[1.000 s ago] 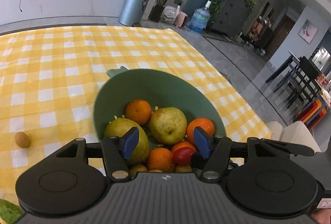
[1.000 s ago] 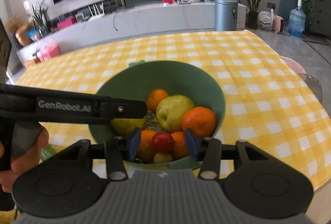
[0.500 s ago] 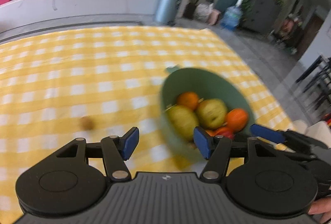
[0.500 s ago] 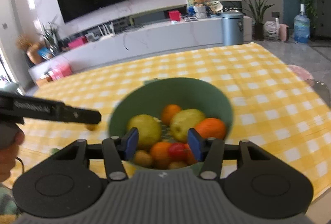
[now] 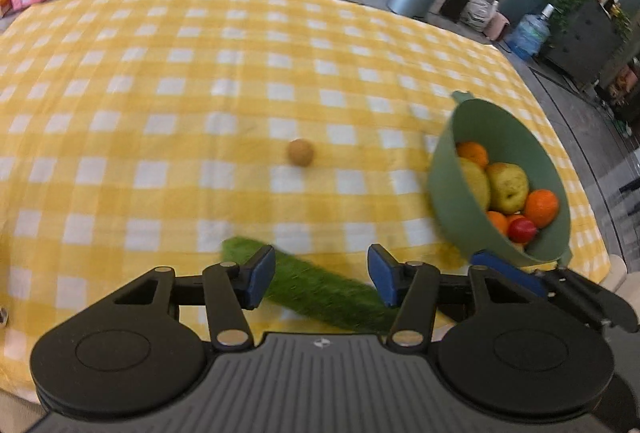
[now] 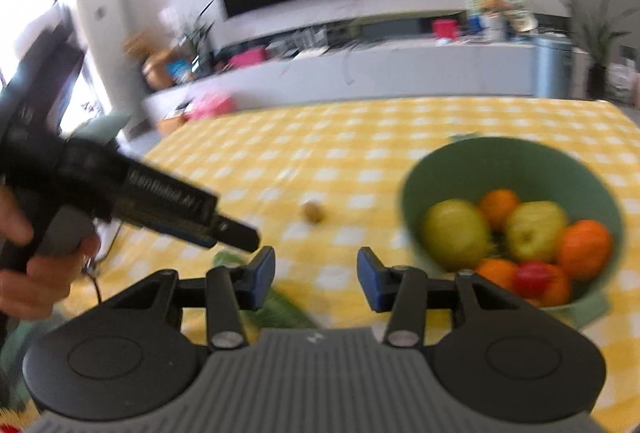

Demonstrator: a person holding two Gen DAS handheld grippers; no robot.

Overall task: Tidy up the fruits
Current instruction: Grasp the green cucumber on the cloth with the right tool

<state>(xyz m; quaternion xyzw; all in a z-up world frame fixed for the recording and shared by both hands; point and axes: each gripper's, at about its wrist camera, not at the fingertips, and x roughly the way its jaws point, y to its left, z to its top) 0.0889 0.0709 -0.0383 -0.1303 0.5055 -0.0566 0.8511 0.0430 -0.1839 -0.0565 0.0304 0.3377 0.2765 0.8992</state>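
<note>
On the far left of the right wrist view, a person's hand (image 6: pixel 38 265) is gripping the pistol handle of the left gripper (image 5: pixel 322 279), angling it down over the yellow-and-white checked tablecloth (image 5: pixel 160 105). Its blue-padded jaws are closing, roughly half open, with nothing pressed between the pads. Directly below and between them a long, rough-skinned green cucumber-like vegetable (image 5: pixel 320 291) is lying slantwise on the cloth, so this gripper is probably lining up to take it; whether the pads are touching it cannot be told.

Further along, near the middle of the cloth, a small round brownish fruit (image 5: pixel 300 152) is sitting alone, well apart from everything else. It is likely one of the pieces not yet gathered.

The right gripper (image 6: pixel 316 279) is pointing across the table towards that loose fruit, and its jaws are also closing, narrower than the left's, holding nothing.

At the right, the sage-green plastic bowl with a small handle tab (image 5: pixel 500 137) is standing near the table's edge and serving as the collecting place: yellow-green pears (image 5: pixel 507 187), oranges (image 5: pixel 542 207) and a small red fruit (image 5: pixel 522 229) are piled inside it.
</note>
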